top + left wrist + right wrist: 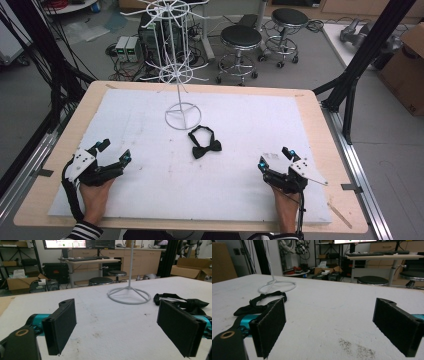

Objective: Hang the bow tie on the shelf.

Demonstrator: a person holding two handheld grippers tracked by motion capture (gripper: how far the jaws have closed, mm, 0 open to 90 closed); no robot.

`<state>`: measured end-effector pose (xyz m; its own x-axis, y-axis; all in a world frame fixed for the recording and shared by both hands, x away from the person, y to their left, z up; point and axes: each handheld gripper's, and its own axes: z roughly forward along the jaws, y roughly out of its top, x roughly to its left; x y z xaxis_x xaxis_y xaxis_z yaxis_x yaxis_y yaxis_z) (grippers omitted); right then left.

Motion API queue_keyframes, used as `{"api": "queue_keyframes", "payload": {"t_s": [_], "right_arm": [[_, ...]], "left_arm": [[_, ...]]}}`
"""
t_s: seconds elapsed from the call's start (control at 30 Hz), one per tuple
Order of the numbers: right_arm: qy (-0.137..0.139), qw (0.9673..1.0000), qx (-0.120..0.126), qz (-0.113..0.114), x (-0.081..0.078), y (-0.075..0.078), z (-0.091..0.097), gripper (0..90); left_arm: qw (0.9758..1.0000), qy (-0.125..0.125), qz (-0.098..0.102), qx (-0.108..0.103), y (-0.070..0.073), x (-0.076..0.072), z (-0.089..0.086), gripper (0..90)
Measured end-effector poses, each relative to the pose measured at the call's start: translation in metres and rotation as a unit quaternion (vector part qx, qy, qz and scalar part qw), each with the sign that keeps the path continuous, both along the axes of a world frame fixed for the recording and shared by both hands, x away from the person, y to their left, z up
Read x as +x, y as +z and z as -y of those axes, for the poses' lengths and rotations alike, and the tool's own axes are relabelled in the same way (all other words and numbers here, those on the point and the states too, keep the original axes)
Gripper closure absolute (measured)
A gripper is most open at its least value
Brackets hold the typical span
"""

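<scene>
A black bow tie with its strap lies flat on the white mat, just in front of the white wire stand. My left gripper rests near the front left of the mat, open, nothing between its jaws. In the left gripper view the bow tie lies ahead to the right, partly behind the right jaw, and the stand's ring base is ahead. My right gripper rests at the front right, open and empty. In the right gripper view the bow tie is ahead left, near the stand base.
The white mat covers a wooden table. The stand's tall pole carries two tiers of wire hooks. Beyond the far edge stand two black stools, cables and computers on the floor. Black frame posts rise at the right.
</scene>
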<state>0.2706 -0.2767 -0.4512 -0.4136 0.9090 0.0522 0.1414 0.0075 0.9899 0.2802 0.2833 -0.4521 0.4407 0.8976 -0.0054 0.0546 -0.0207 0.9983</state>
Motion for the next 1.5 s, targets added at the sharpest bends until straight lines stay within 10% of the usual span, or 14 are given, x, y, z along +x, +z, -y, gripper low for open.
{"api": "queue_keyframes", "payload": {"t_s": [0.33, 0.8, 1.27, 1.5], "right_arm": [[0.001, 0.9991, -0.014, -0.04, 0.007, 0.004, -0.001, 10.3], [0.039, 0.9963, -0.038, -0.066, 0.03, 0.048, -0.021, 10.4], [0.097, 0.984, -0.084, -0.124, 0.076, 0.074, -0.066, 10.4], [0.134, 0.9717, -0.125, -0.149, 0.103, 0.08, -0.099, 10.3]], "left_arm": [[1.0, 0.0, 0.0, -0.001, 0.0, 0.0, 0.0, 16.1], [1.0, 0.0, 0.0, -0.004, 0.0, 0.0, 0.0, 16.2], [1.0, -0.001, 0.0, -0.003, 0.0, 0.0, -0.001, 16.2], [1.0, -0.001, 0.001, -0.005, 0.0, 0.0, -0.001, 16.2]]}}
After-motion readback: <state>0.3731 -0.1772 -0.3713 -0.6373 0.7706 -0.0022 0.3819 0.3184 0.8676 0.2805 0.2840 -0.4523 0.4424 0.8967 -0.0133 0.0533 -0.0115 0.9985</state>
